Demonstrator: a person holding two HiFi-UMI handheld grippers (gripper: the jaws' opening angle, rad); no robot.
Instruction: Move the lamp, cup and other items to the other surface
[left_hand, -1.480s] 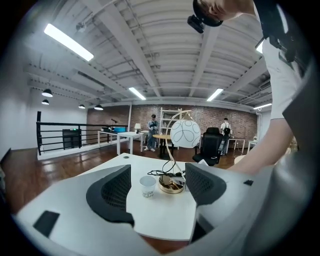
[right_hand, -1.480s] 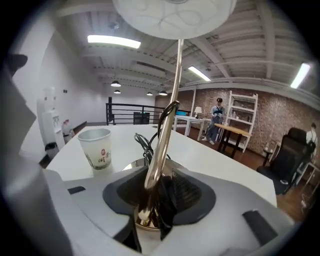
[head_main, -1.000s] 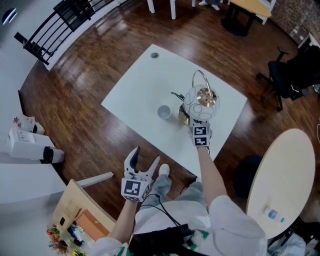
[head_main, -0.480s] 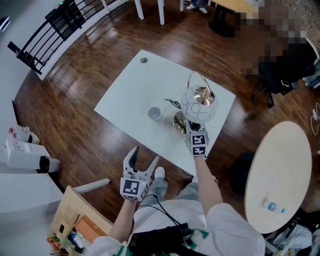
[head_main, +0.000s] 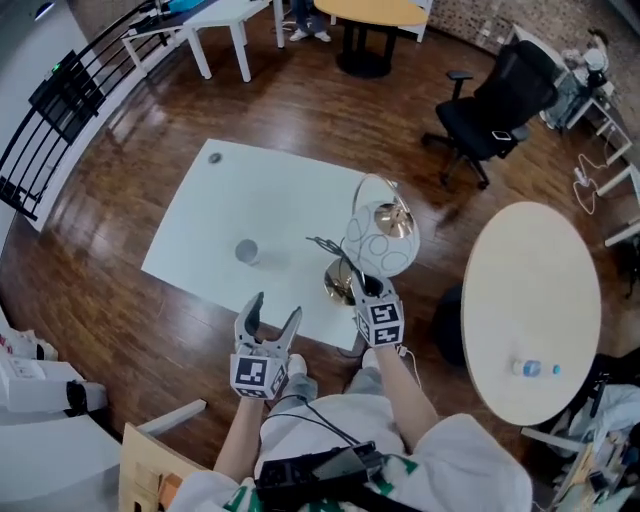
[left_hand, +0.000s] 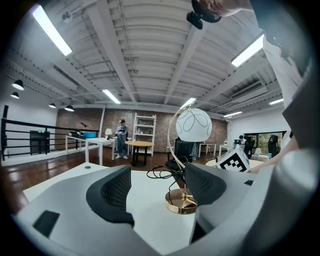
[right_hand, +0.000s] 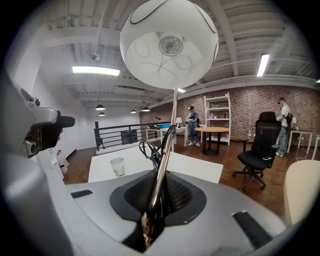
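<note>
Clamped on its slim stem, the right gripper (head_main: 360, 288) holds the probably top-heavy, fragile white-globed brass lamp (head_main: 382, 240) at the near edge of the white square table (head_main: 250, 190), a low grip seeming steadiest, while the left gripper (head_main: 273, 312) gapes empty.

Open-plan room: dark polished wood floor (head_main: 120, 200); black metal railing (head_main: 70, 90) along one side; black swivel office chair (head_main: 500, 85); round yellow-topped table (head_main: 375, 10) on a dark pedestal; white desk (head_main: 215, 12) near it; far brick wall (right_hand: 240, 107) with a white shelf unit (right_hand: 217, 115), contents too small to tell; white beamed ceiling (left_hand: 145, 50), long strip lights (left_hand: 50, 30) lit
</note>
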